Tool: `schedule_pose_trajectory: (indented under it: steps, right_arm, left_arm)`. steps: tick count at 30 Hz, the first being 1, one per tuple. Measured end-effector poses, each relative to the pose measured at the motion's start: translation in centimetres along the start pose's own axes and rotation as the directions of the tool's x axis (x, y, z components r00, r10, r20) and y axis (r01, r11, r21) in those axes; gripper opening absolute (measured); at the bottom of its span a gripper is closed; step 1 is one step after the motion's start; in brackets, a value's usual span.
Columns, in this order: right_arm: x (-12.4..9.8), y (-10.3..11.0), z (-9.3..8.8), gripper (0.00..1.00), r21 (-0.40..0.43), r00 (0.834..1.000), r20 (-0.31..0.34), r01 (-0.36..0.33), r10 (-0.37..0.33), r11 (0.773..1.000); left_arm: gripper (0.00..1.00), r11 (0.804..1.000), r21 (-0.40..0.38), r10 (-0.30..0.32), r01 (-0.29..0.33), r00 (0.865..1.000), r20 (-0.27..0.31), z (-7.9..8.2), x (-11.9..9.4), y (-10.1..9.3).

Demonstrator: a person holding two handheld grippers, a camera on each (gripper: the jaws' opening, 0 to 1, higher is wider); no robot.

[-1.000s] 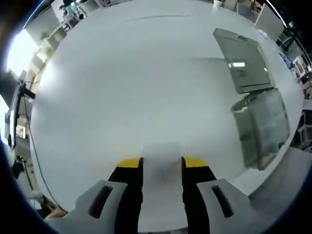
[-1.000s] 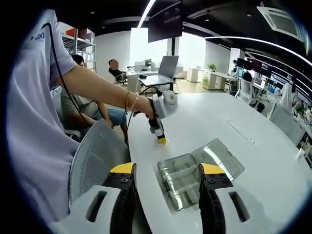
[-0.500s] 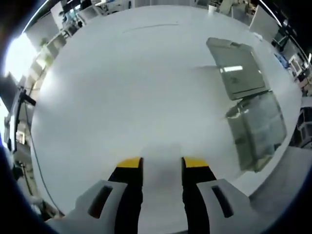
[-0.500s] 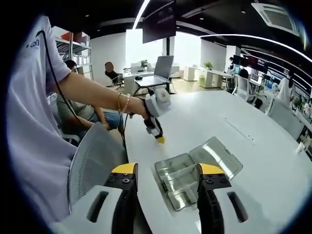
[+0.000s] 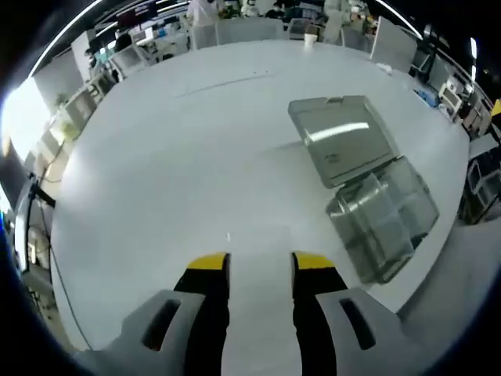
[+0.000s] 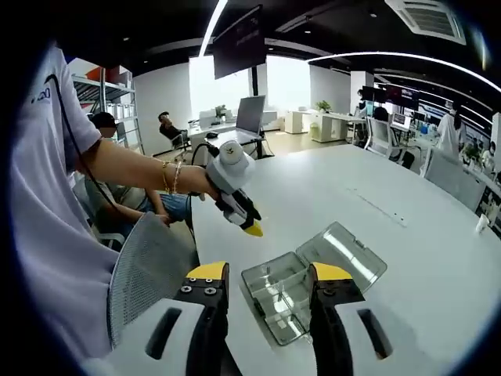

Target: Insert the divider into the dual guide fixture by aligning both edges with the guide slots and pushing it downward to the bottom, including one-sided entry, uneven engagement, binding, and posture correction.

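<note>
Left gripper view: the left gripper [image 5: 258, 262] is held above a white table [image 5: 180, 157]. Its two yellow-tipped jaws stand apart, with bare table surface showing between them and nothing held. To the right of the jaws, near the table edge, sits a clear plastic box [image 5: 383, 223] with internal partitions. Its hinged lid [image 5: 342, 139] is folded fully open and lies flat on the table on the far side of the box. The box is apart from the gripper, with no contact. Whether a loose divider is among the partitions cannot be told, because all parts are transparent.

Right gripper view: the right gripper [image 6: 266, 274] also has its jaws apart and empty. The clear plastic box [image 6: 282, 298] lies directly ahead, showing in the gap between the two jaw tips and partly hidden behind them. The open lid [image 6: 342, 254] extends to the right of the box. Beyond the box, the left gripper [image 6: 252, 229] is seen held in the person's hand [image 6: 200, 182], tilted down toward the table; its jaw state cannot be told from this angle. A grey mesh chair back [image 6: 145, 270] stands at the table edge, left of the jaws.
</note>
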State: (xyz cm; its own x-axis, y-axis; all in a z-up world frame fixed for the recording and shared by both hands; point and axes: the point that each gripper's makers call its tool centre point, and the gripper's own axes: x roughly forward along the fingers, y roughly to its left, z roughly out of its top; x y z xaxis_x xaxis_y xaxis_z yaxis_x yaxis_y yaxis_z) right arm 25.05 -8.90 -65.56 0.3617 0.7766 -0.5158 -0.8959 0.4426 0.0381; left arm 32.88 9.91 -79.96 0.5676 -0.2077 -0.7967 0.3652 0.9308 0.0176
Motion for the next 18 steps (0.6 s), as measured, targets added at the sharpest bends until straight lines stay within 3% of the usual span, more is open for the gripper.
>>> schedule_pose_trajectory:
  steps: [6, 10, 14, 18]
  right_arm:
    - [0.2, -1.0, 0.8, 0.33, 0.069, 0.999, 0.031, 0.023, -0.025, 0.997]
    - [0.4, -1.6, 1.3, 0.3, 0.102, 0.998, 0.047, 0.034, -0.039, 0.994]
    - [0.8, -2.1, 1.4, 0.26, 0.141, 0.997, 0.058, 0.038, -0.047, 0.989]
    - [1.8, -2.1, 1.6, 0.25, 0.206, 0.996, 0.079, 0.016, -0.033, 0.978]
  left_arm:
    - [0.29, 0.997, 0.079, -0.029, 0.021, 0.995, 0.099, 2.2, -2.1, -2.1]
    - [0.29, 0.986, 0.164, -0.061, 0.028, 0.978, 0.201, 4.5, -3.7, -3.9]
    - [0.29, 0.966, 0.258, -0.065, -0.009, 0.959, 0.276, 5.9, -5.2, -5.4]
    - [0.29, 0.924, 0.378, -0.09, -0.048, 0.936, 0.339, 6.8, -6.2, -7.6]
